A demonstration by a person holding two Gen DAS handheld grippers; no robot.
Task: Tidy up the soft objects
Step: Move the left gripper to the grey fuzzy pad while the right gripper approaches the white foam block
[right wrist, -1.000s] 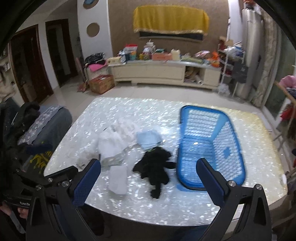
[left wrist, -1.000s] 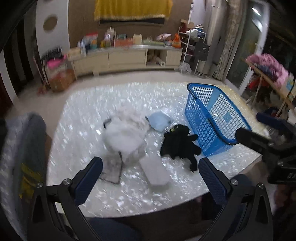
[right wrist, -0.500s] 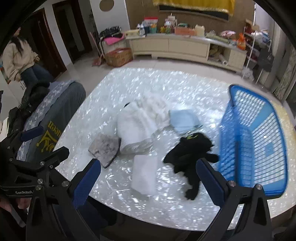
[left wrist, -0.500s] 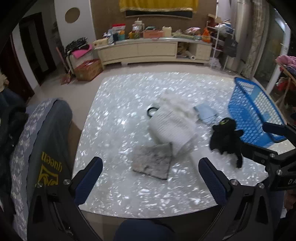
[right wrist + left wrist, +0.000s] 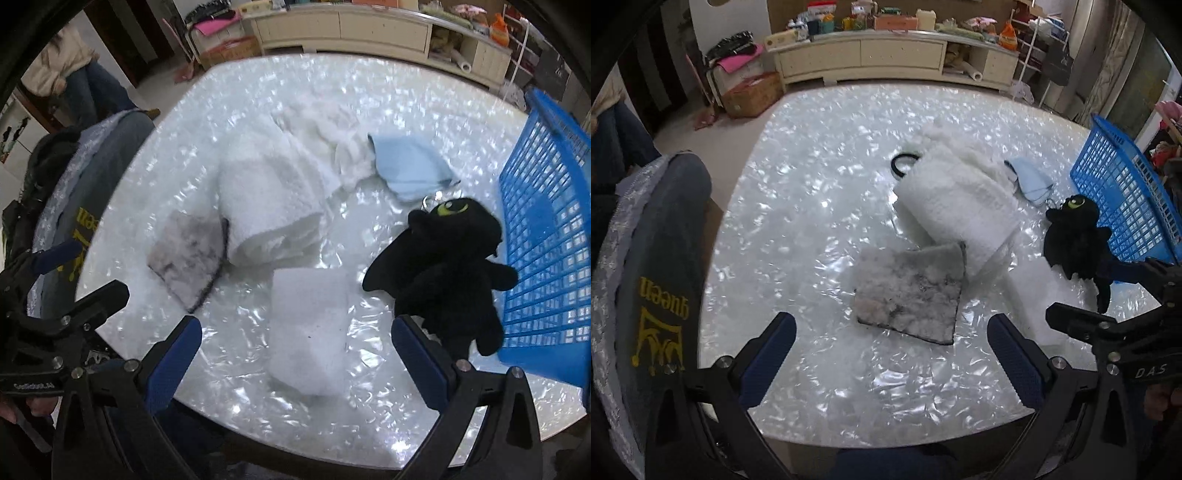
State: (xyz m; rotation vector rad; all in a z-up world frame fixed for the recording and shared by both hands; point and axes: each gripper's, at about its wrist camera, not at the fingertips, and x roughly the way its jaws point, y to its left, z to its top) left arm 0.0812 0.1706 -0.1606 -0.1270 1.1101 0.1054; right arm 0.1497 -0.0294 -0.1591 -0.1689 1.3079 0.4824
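Risk: large white towel roll (image 5: 956, 206) overlapping grey mottled cloth (image 5: 912, 291); lifting one is likely dragging other off table (image 5: 812, 206).
Blue basket (image 5: 546, 236) sitting at table's right edge; black dragon plush (image 5: 447, 269) touching it, snag possible.
Small white folded towel (image 5: 310, 328) lying nearest.
Left gripper (image 5: 892, 354), right gripper (image 5: 297, 360): both hovering wide apart, holding nothing, touching nothing.

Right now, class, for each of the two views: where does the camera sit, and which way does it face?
Left wrist: on the left tongs, open, facing the mottled grey fluffy square cloth; right tongs at its right.
Right wrist: on the right tongs, open, facing the small folded white towel; left tongs at its left.
Shared: black plush toy, blue plastic basket.
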